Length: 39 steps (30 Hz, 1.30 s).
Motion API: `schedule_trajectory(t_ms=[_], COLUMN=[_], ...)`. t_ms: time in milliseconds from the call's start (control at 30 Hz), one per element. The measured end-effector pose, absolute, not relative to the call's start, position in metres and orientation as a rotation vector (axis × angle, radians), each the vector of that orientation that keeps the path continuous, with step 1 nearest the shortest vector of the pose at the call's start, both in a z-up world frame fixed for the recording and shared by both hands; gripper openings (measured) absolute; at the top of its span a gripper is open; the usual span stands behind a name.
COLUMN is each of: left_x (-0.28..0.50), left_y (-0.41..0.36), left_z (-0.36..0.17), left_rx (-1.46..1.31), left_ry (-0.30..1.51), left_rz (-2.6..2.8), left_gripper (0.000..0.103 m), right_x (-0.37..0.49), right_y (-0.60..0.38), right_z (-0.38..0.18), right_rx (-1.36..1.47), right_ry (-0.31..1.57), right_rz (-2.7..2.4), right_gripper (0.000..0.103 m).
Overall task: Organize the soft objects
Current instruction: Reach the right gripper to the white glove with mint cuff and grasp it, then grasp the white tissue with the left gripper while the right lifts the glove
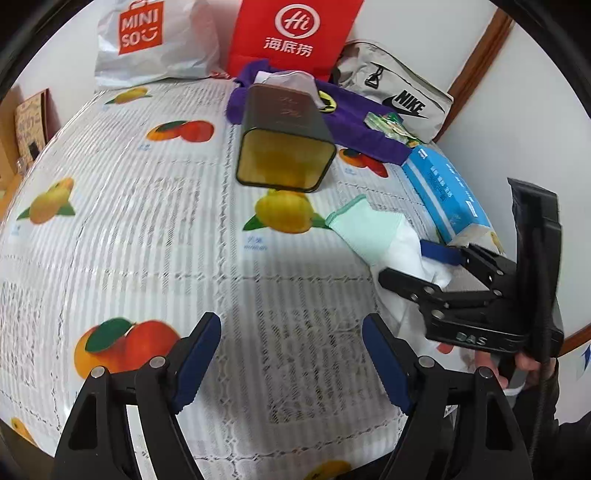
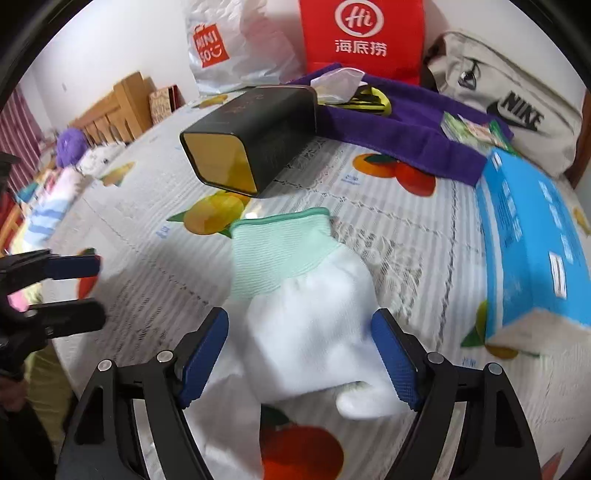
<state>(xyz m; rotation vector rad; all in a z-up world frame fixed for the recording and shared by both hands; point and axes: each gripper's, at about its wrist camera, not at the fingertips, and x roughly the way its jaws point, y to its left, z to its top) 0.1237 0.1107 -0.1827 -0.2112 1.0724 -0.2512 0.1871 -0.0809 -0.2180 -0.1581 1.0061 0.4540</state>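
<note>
A white knit glove (image 2: 306,332) with a mint-green cuff lies flat on the fruit-print tablecloth (image 2: 388,229). My right gripper (image 2: 299,354) hangs over it, blue pads wide apart on either side of the white palm and not squeezing it. In the left wrist view the same glove (image 1: 365,229) lies to the right, with the right gripper (image 1: 424,267) over its far end. My left gripper (image 1: 291,354) is open above bare tablecloth (image 1: 147,221), nothing between its pads. From the right wrist it shows at the left edge as the left gripper (image 2: 92,291).
A dark tin (image 1: 284,140) with a gold inside lies on its side behind the glove. Beyond it are a purple towel (image 1: 354,125), a blue tissue pack (image 2: 532,240), a grey Nike bag (image 2: 509,107), a red paper bag (image 1: 291,33) and a Miniso bag (image 1: 147,40). Soft toys and cloths (image 2: 62,177) lie far left.
</note>
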Motion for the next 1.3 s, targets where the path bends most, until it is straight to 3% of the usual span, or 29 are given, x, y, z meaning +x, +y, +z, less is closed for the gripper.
schedule_trajectory(t_ms=[100,167,200,567,900,933,1000,1100,1300], left_x=[0.124,0.125,0.125,0.131,0.137,0.139,0.138,0.136,0.135], left_y=[0.115,0.116,0.115,0.065,0.007,0.004,-0.002,-0.010,-0.005], left_z=[-0.185,-0.185,-0.184,-0.186,-0.200,-0.202,-0.202,-0.203,-0.194], left_rx=[-0.223,-0.228,-0.228,-0.178,-0.136,-0.123,-0.081,-0.010,0.049], left_ry=[1.073,1.070,1.068,1.078,1.003,0.993,0.972,0.970,0.941], left_rz=[-0.247,-0.251,-0.258,-0.459,-0.629,-0.616,-0.630,-0.653,-0.577], left_gripper=[0.078,0.078,0.078,0.078,0.077,0.074,0.037,0.021,0.019], right_x=[0.191,0.199,0.204,0.203,0.200,0.200,0.199,0.197,0.190], right_y=[-0.075,-0.077,-0.078,-0.111,-0.135,-0.137,-0.139,-0.142,-0.150], right_z=[-0.219,-0.216,-0.216,-0.169,-0.168,-0.170,-0.170,-0.168,-0.160], right_rx=[-0.210,-0.193,-0.187,-0.039,0.072,0.079,0.081,0.101,0.081], right_ry=[0.971,0.967,0.973,0.813,0.817,0.821,0.821,0.819,0.804], right_rz=[0.439,0.444,0.442,0.453,0.473,0.469,0.466,0.476,0.454], right_gripper=[0.057,0.017,0.015,0.014,0.014,0.014,0.014,0.014,0.014])
